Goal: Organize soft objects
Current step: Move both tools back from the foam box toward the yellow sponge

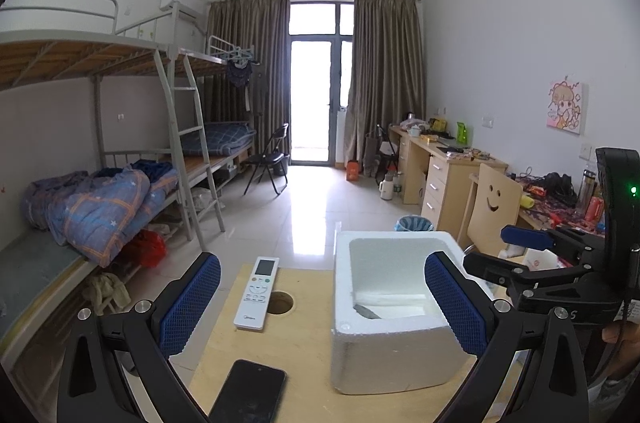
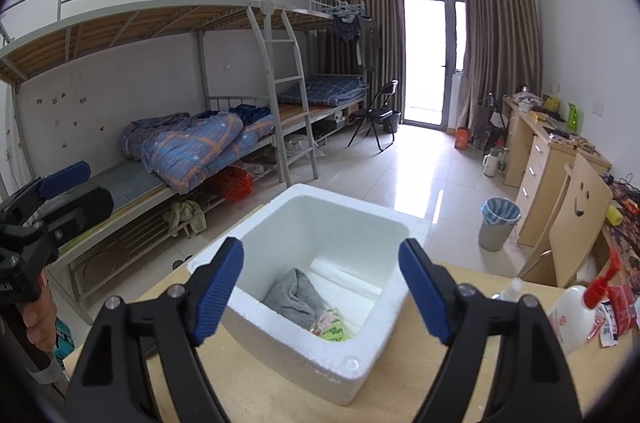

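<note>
White foam box (image 2: pixel 320 287) at the right edge of the wooden table (image 1: pixel 304 399), holding 1 grey cloth (image 2: pixel 294 297) and 1 green packet (image 2: pixel 334 327) on its floor. Right gripper (image 2: pixel 322 287) above the box's near rim, jaws wide, empty. Left gripper (image 1: pixel 322 303) wide, empty, over remote (image 1: pixel 258 293) and phone (image 1: pixel 250 391)
</note>
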{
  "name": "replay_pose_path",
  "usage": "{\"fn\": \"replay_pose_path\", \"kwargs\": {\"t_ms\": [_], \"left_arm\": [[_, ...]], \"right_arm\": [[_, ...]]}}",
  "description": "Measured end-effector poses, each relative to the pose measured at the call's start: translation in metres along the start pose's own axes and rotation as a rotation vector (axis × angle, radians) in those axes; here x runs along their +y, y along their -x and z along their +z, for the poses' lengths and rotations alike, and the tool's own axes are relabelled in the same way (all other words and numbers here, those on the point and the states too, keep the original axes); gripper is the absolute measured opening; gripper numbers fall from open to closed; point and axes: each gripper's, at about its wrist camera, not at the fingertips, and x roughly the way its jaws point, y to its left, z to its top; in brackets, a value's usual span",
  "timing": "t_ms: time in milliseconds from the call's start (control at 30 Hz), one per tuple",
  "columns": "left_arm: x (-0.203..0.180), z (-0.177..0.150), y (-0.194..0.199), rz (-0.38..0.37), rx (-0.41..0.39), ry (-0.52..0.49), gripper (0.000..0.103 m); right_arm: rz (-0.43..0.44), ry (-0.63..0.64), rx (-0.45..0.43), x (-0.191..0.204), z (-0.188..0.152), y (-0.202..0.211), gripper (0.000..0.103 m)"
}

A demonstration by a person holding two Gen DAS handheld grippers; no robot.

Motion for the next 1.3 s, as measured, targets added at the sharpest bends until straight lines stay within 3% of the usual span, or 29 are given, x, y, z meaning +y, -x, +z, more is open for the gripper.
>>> {"fn": "replay_pose_path", "kwargs": {"t_ms": [633, 867, 1300], "left_arm": [[-0.042, 0.007, 0.074, -0.04, -0.077, -0.047, 0.102], [-0.059, 0.004, 0.1, -0.051, -0.101, -0.075, 0.102], [-0.074, -0.009, 0.134, -0.083, -0.127, -0.092, 0.102]], "right_arm": [[-0.042, -0.001, -0.125, 0.004, -0.008, 0.101, 0.088], [-0.057, -0.002, -0.168, 0.01, -0.018, 0.133, 0.096], [-0.086, -0.019, -0.217, 0.006, -0.039, 0.171, 0.102]]}}
